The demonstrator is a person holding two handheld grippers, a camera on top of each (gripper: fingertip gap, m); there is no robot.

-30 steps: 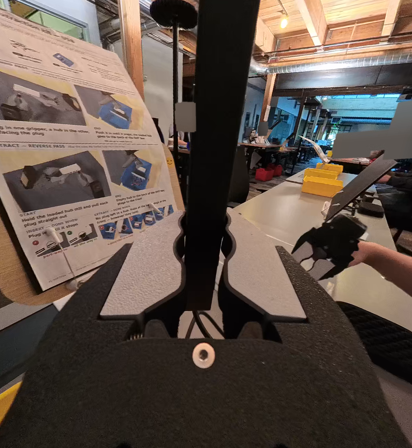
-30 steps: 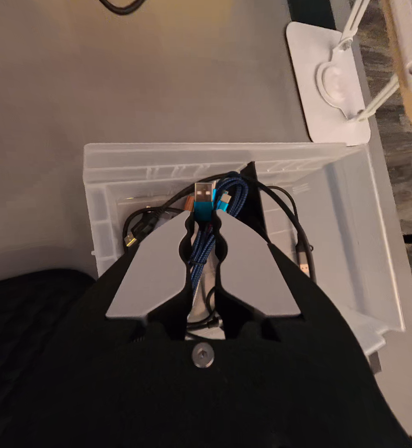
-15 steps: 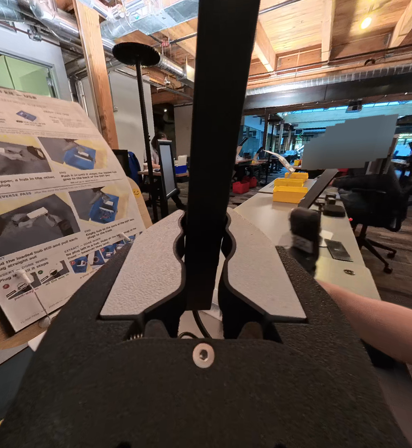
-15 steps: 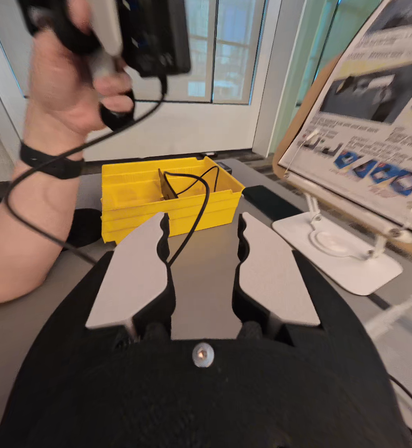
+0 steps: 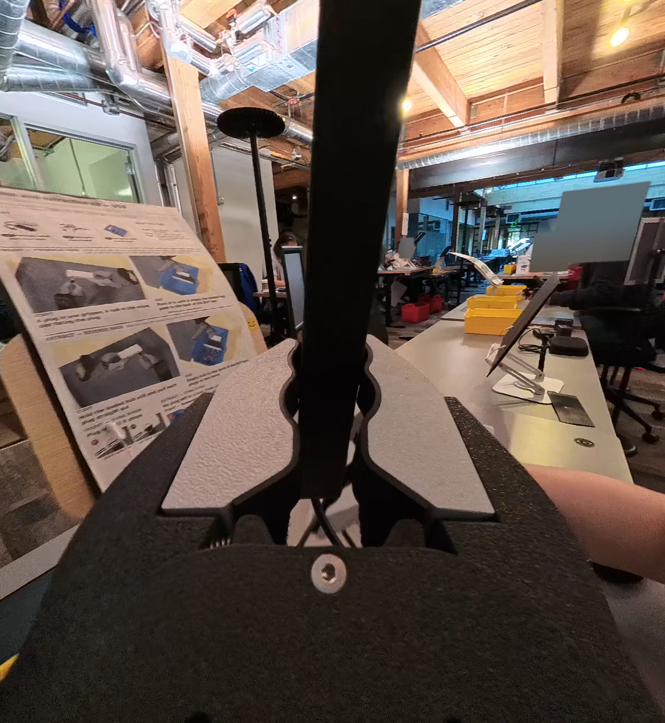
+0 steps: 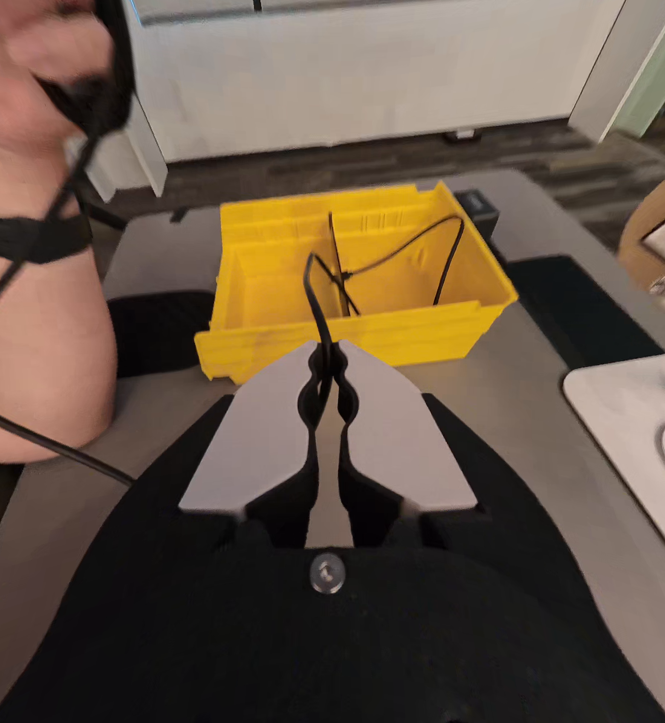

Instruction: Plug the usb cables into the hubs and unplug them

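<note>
My left gripper (image 5: 330, 352) is shut on a long black hub (image 5: 358, 195) that stands upright between the fingers, high above the table. A thin black cable hangs from the hub's lower end. My right gripper (image 6: 327, 346) is shut on a thin black cable (image 6: 393, 254) at its fingertips. That cable loops up and runs into a yellow bin (image 6: 401, 332) just beyond the tips. A divider splits the bin. The person's hand (image 6: 29, 98), blurred at the upper left, holds the left gripper's handle with a black cord trailing down.
An instruction sheet (image 5: 107, 313) on a wooden board stands at the left. Its white stand base (image 6: 636, 410) lies right of the bin. Black mats (image 6: 158, 328) flank the bin on the grey table (image 5: 460, 364). A forearm (image 5: 616, 520) crosses at the right. More yellow bins (image 5: 491, 317) sit far back. About 20 centimetres separates my left fingertips from my right.
My right gripper let go of the blue USB plug over the clear bin, swung to the yellow bin and shut on the black cable. My left gripper kept the hub and tilted upward.
</note>
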